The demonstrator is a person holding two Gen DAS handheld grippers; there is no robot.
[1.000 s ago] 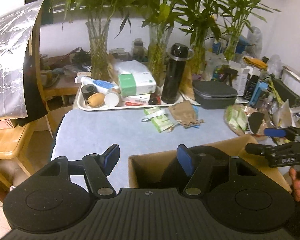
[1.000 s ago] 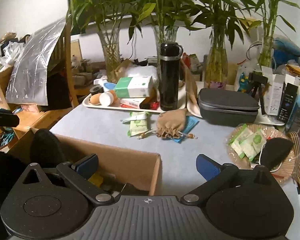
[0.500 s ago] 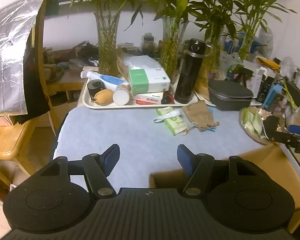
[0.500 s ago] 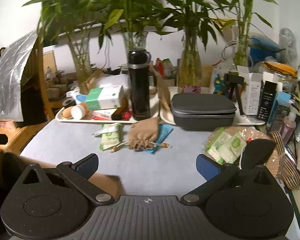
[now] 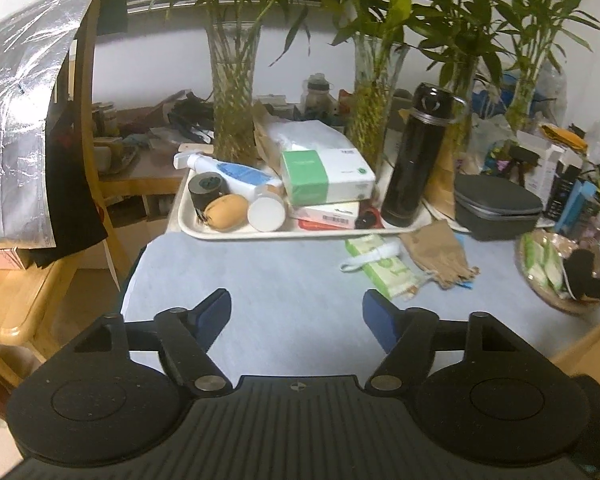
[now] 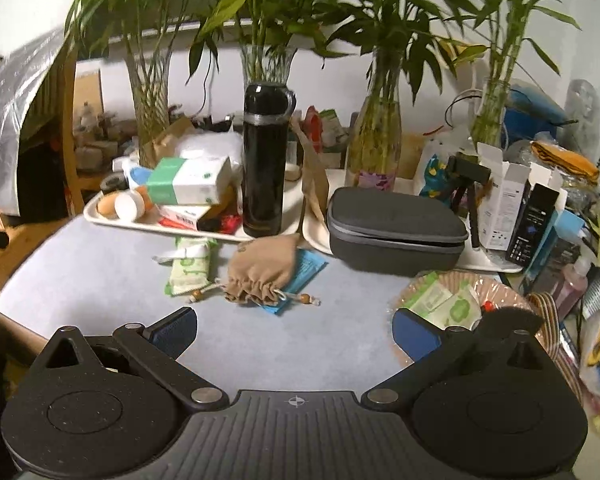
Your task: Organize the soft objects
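Jaws of the left gripper (image 5: 296,312) stand wide with nothing between them, having just been opening; those of the right gripper (image 6: 294,332) also gape wide and empty. Both hang over the blue-grey surface (image 6: 100,264).

Beyond the right jaws and to their right sits a grey case (image 6: 396,228), touching a white tray's edge. Straight beyond the left jaws lies a long tray (image 5: 228,234) crowded with a green box (image 5: 326,176), a black flask (image 5: 410,156), a white bottle, a black roll and a tan egg-shaped thing (image 5: 226,212). Glass vases (image 6: 374,136) of bamboo stand behind.

At the right jaws' right pad sits a wicker basket (image 6: 500,292) holding green wipe packs (image 6: 444,300) and a dark cloth piece (image 6: 508,320).

Just beyond the right jaws, centred, a tan pouch (image 6: 262,270) lies slumped on a blue packet (image 6: 304,276), its beaded cord trailing. A green wipes pack (image 6: 190,266) lies just left of it, apart from the pouch.
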